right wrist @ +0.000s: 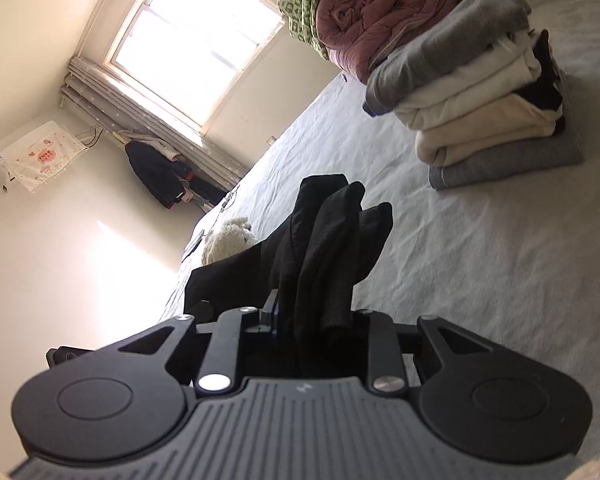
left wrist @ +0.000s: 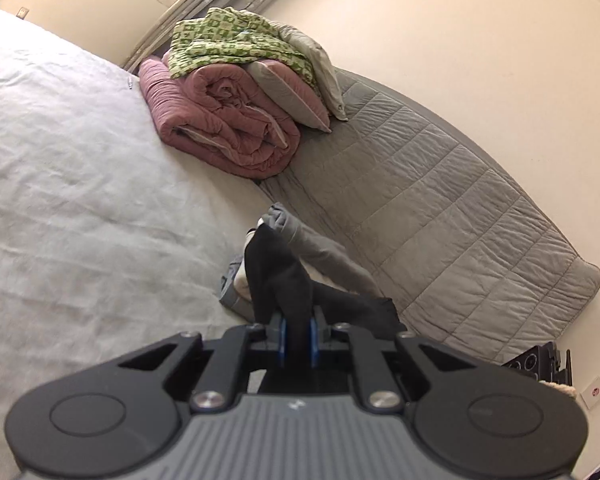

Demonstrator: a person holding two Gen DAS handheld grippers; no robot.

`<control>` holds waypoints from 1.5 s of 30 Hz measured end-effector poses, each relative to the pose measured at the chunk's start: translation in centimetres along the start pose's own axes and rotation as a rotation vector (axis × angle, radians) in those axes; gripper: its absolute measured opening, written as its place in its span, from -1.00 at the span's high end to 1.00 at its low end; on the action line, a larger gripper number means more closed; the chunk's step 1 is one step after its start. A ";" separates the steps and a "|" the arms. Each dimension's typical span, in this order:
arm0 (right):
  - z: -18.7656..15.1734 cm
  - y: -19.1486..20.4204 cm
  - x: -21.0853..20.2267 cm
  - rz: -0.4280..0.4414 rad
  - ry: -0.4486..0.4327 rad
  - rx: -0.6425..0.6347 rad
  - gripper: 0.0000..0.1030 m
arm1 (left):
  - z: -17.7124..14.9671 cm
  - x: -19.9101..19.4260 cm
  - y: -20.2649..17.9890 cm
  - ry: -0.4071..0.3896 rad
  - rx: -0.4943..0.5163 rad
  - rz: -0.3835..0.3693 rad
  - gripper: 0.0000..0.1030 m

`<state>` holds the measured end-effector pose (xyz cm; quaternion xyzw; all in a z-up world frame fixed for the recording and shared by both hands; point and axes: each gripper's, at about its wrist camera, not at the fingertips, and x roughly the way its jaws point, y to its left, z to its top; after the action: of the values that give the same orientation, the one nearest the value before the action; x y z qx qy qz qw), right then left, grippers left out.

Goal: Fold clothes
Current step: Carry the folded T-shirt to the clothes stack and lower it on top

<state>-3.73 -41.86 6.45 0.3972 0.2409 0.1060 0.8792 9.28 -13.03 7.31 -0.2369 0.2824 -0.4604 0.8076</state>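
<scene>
A black garment [left wrist: 288, 280] is pinched in my left gripper [left wrist: 298, 332], which is shut on a bunched fold of it above the bed. My right gripper [right wrist: 312, 316] is also shut on the black garment [right wrist: 324, 248], whose folds stick up past the fingers and hang off to the left. A stack of folded clothes [right wrist: 488, 92], grey, cream and black, lies on the bed ahead to the right in the right wrist view. In the left wrist view part of that stack [left wrist: 300, 248] shows behind the black cloth.
The bed has a pale sheet [left wrist: 80, 184] and a grey quilted cover [left wrist: 440, 208] along the wall. A rolled pink duvet [left wrist: 228, 120] with a green patterned blanket [left wrist: 236, 44] and pillows lies at the far end. A white plush toy [right wrist: 228, 240] lies near the bed edge.
</scene>
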 end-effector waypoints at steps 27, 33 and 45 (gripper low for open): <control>19.5 -16.0 3.3 -0.150 -0.241 0.073 0.16 | 8.7 32.0 -0.2 0.141 0.238 0.171 0.47; 17.5 -15.3 1.3 -0.179 -0.344 -0.118 -0.03 | 8.0 30.4 -0.8 0.037 0.379 0.189 0.32; 15.0 -11.8 4.6 -0.360 -0.378 -0.548 0.13 | 5.0 30.9 -1.8 0.029 0.468 0.136 0.34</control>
<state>7.84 -57.64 4.56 0.1113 0.1028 -0.0648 0.9863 24.47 -40.36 4.77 -0.0173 0.1949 -0.4613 0.8654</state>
